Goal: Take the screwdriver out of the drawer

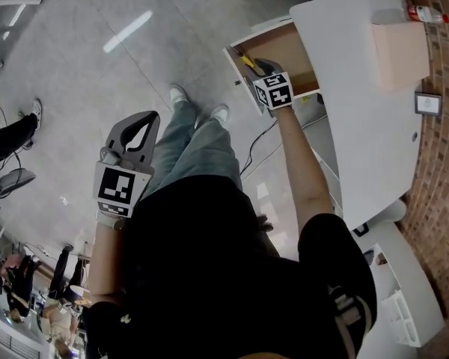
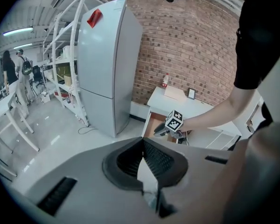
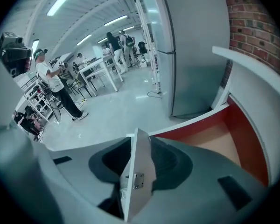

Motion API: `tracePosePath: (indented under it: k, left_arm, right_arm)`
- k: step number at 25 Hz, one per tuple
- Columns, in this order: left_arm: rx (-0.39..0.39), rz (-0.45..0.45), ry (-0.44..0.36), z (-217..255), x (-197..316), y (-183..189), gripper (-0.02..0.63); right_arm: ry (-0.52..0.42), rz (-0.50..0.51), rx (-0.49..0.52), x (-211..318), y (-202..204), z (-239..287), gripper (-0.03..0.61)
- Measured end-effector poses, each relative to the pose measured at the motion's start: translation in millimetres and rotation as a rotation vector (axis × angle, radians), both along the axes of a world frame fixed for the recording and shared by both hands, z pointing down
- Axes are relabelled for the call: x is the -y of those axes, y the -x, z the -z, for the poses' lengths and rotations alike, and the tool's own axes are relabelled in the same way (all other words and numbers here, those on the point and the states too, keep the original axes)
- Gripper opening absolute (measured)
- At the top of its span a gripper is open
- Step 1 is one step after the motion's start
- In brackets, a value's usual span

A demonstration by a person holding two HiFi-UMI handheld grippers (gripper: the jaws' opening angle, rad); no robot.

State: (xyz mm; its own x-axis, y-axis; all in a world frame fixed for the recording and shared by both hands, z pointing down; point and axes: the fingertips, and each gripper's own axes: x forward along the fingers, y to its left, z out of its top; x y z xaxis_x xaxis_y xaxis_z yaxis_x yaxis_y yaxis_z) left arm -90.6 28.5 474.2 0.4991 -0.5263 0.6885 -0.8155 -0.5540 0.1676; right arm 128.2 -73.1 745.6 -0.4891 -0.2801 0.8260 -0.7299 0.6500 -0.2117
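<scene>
The drawer (image 1: 288, 47) stands pulled out from under the white table (image 1: 359, 126), its wooden bottom showing. A screwdriver with a yellow handle (image 1: 246, 60) lies inside, close behind the drawer's white front panel (image 3: 139, 171). My right gripper (image 1: 260, 66) is down at that front. In the right gripper view it (image 3: 140, 141) is open, and the panel's edge stands between its jaws. The screwdriver is hidden in that view. My left gripper (image 1: 151, 117) hangs over the floor at the left, well away from the drawer. It (image 2: 143, 139) is shut and holds nothing.
A beige box (image 1: 400, 51), a red-and-white bottle (image 1: 426, 13) and a small framed object (image 1: 428, 103) sit on the table beside the brick wall (image 1: 441, 170). A grey refrigerator (image 2: 107, 64) stands left of the table. Cables (image 1: 262, 144) trail on the floor. People (image 3: 51, 83) stand farther off.
</scene>
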Motion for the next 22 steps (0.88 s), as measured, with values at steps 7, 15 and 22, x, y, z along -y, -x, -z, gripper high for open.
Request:
tracePosePath:
  k: [7,15,22]
  left_arm:
    - [0.036,0.031,0.070,-29,-11,18,0.005]
    - [0.056,0.040,0.128,-55,-25,25,0.005]
    - [0.074,0.063,0.164,-73,-36,33,0.005]
  right_arm:
    - [0.061,0.083,-0.070,9,2,-66,0.143]
    - [0.118,0.110,-0.075,22,5,-121,0.150]
    - [0.169,0.112,-0.063,27,3,-153,0.146]
